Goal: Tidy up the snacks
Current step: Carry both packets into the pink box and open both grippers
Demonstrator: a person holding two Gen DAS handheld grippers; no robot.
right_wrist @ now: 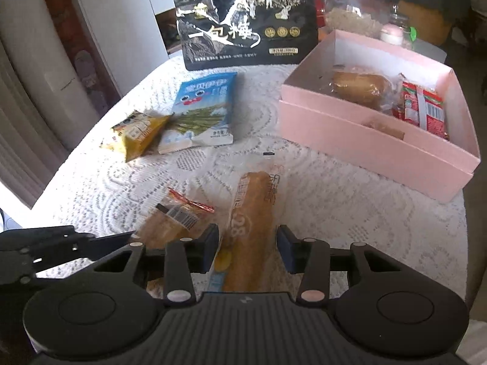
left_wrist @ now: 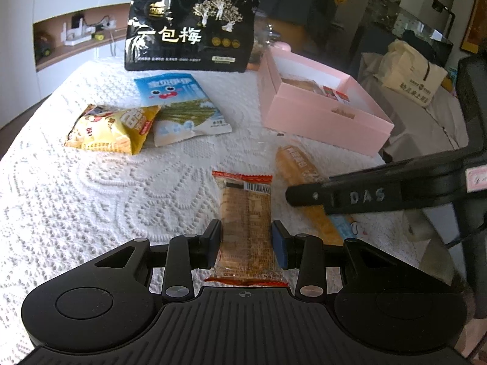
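Observation:
A clear-wrapped biscuit packet (left_wrist: 245,206) with orange-red ends lies on the white lace tablecloth (left_wrist: 91,197). My left gripper (left_wrist: 246,243) is shut on it, a pad pressing each long side. To its right lies a long bread stick (right_wrist: 252,200) in clear wrap, and my right gripper (right_wrist: 248,249) is shut on its near end, low over the cloth. The pink box (right_wrist: 365,149) stands open at the far right and holds a bread roll (right_wrist: 359,86) and a red packet (right_wrist: 421,109). The biscuit packet (right_wrist: 173,219) also shows in the right wrist view.
A big black plum bag (left_wrist: 188,30) stands upright at the back of the table. In front of it lie a blue-white snack packet (left_wrist: 179,106) and a yellow one (left_wrist: 112,127). A glass jar (right_wrist: 353,6) stands behind the box. The table's edge runs close on the right.

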